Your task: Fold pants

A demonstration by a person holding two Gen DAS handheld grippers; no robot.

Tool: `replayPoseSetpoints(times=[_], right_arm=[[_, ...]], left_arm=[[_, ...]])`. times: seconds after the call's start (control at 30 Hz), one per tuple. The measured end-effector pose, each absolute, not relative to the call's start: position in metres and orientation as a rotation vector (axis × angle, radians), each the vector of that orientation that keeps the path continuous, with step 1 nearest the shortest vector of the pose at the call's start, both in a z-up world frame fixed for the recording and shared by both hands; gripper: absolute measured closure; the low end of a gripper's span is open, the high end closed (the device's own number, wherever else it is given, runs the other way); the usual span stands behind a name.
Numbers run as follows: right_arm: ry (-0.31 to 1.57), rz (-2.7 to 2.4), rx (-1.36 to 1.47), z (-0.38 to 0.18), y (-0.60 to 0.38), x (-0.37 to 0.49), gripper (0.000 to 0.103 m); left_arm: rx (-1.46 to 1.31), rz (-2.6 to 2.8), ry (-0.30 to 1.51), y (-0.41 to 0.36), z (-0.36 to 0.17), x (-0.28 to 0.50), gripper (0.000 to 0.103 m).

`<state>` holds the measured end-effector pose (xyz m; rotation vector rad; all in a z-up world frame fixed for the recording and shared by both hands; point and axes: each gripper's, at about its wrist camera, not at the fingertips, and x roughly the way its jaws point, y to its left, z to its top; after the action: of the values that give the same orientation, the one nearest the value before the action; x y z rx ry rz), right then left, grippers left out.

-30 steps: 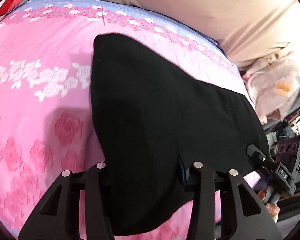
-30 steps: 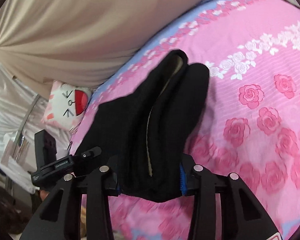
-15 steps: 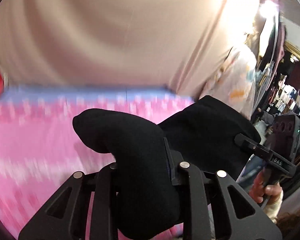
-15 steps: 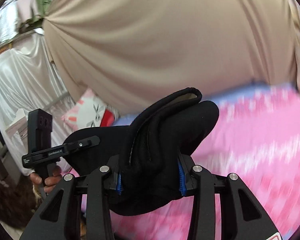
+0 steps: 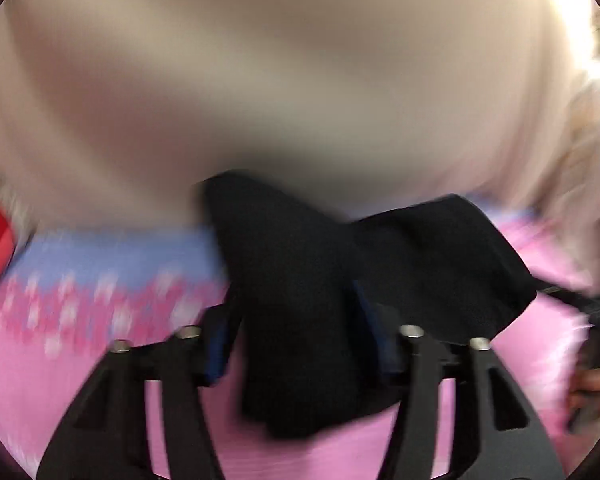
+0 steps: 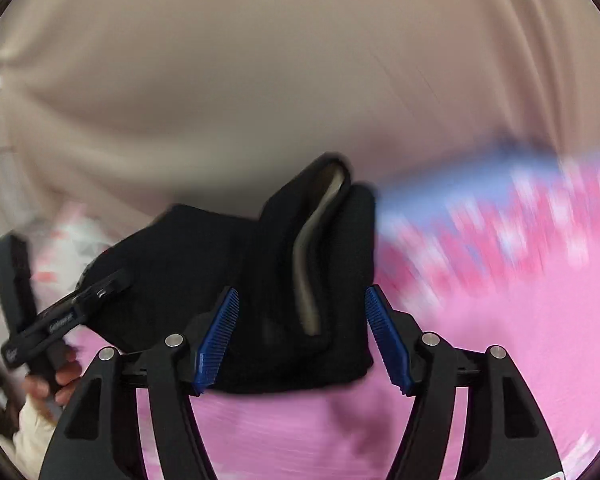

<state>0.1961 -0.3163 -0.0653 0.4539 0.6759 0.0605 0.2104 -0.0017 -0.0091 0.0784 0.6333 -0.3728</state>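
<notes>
The right gripper point(image 6: 302, 336) and left gripper point(image 5: 300, 334) are both opening, blue pads parting from the bunched black pants point(image 6: 300, 272) between them. This looks like the release after carrying a fold over; next comes withdrawing and flattening. Beneath lies the pink floral bed point(image 6: 520, 320), then a beige curtain point(image 6: 260, 80).
</notes>
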Motion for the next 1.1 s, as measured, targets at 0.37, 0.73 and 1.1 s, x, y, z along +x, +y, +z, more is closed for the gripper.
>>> replayPoseSetpoints(times=[0.37, 0.73, 1.1], right_arm=[[0.613, 0.193, 0.281, -0.010, -0.266, 0.216, 0.081], [0.730, 0.017, 0.124, -0.064, -0.251, 0.252, 0.071], [0.606, -0.025, 0.107, -0.020, -0.222, 0.171, 0.069]], left_arm=[[-0.136, -0.348, 0.706, 0.027, 0.013, 0.227, 0.012], [0.145, -0.167, 0.780, -0.045, -0.074, 0.261, 0.005], [0.116, -0.166, 0.734, -0.020, -0.033, 0.196, 0.005]])
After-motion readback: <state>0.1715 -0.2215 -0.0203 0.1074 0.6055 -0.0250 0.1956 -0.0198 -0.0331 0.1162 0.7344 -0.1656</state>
